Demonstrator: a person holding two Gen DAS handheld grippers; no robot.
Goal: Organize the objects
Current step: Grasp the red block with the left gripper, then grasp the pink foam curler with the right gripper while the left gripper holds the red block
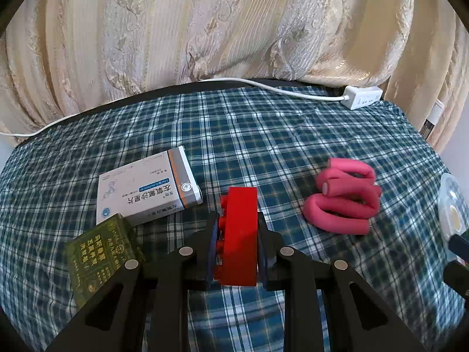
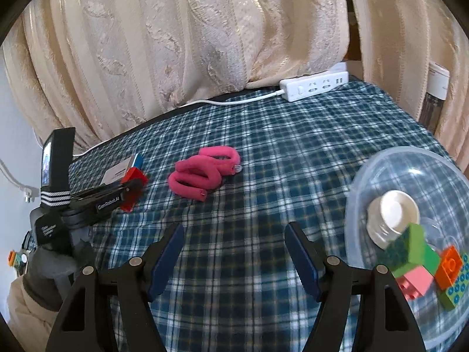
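Note:
My left gripper [image 1: 238, 220] is shut on a red toy brick [image 1: 239, 234] and holds it just above the plaid cloth; the brick also shows in the right wrist view [image 2: 133, 187]. My right gripper [image 2: 234, 234] is open and empty over the cloth. A clear plastic bowl [image 2: 381, 170] at the right holds a white cap [image 2: 394, 214] and several coloured bricks [image 2: 416, 255]. A pink foam roll bundle [image 2: 205, 176] lies mid-table, also in the left wrist view [image 1: 343, 196].
A white medicine box [image 1: 146, 187] and a green box [image 1: 99, 252] lie left of the left gripper. A white power strip [image 2: 313, 86] with its cable sits at the table's far edge. Cream curtains [image 2: 190, 44] hang behind.

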